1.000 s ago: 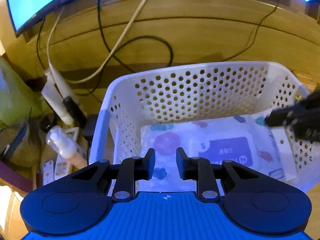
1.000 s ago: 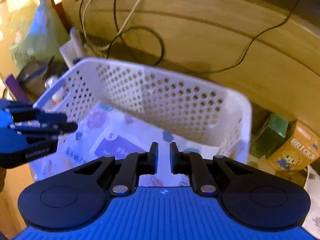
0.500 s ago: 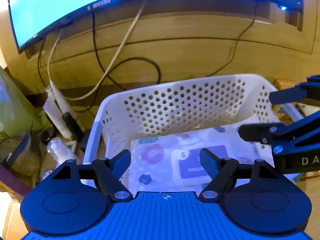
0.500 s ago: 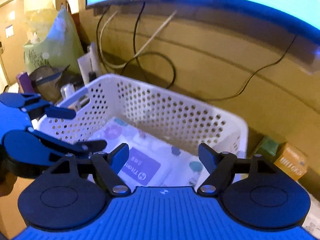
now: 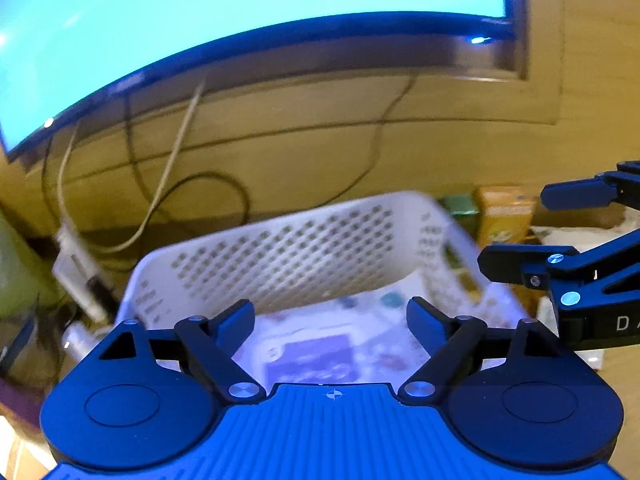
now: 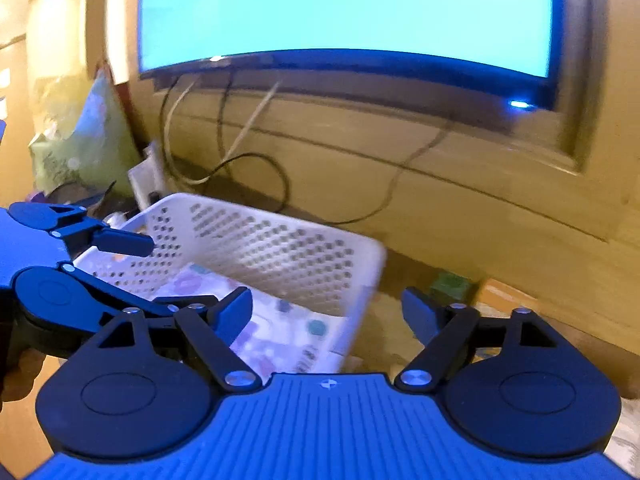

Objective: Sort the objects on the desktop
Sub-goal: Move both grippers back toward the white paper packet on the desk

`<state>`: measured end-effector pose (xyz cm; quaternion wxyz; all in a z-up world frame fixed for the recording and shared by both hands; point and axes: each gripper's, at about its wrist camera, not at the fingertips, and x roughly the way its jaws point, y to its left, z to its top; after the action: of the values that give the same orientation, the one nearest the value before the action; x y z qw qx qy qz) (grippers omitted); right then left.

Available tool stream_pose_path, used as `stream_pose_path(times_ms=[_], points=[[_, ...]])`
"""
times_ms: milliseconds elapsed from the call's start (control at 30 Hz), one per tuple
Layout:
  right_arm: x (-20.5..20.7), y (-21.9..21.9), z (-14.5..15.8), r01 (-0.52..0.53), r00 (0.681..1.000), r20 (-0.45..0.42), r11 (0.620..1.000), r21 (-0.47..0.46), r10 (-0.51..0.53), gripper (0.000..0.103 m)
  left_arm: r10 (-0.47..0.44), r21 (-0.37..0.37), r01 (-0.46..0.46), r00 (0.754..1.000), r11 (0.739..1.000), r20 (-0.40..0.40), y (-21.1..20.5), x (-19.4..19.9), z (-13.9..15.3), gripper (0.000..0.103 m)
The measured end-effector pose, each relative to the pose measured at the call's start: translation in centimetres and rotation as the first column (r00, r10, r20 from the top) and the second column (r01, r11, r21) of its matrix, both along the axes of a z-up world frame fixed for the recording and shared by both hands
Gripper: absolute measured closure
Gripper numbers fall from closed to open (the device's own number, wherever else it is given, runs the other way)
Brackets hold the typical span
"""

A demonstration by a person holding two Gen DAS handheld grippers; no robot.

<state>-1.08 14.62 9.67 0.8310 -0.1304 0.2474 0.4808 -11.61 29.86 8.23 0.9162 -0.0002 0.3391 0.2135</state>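
Though both grippers gape empty, blurred basket (image 5: 288,256), its packet (image 5: 320,356) half hidden.

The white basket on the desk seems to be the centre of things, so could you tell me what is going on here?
A person holds a claw in each hand above the white basket below the monitor. The left claw and right claw are both open and hold nothing. A patterned packet lies flat in the basket. To its right, an orange box and a green box remain on the desk.
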Motion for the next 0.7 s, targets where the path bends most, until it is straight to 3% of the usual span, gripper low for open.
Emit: stream_pose_path(times_ms=[333, 700], points=[[3.9, -8.4, -0.4, 0.160, 0.987, -0.029, 0.987, 0.022, -0.159, 0.017, -0.150, 0.006, 0.150, 0.989, 0.989, 0.005, -6.8, 5.3, -0.1, 0.010], [7.9, -16.4, -1.7, 0.298, 0.953, -0.056, 0.954, 0.018, -0.296, 0.017, -0.293, -0.006, 0.293, 0.956, 0.956, -0.014, -13.8, 10.8, -1.3, 0.010]])
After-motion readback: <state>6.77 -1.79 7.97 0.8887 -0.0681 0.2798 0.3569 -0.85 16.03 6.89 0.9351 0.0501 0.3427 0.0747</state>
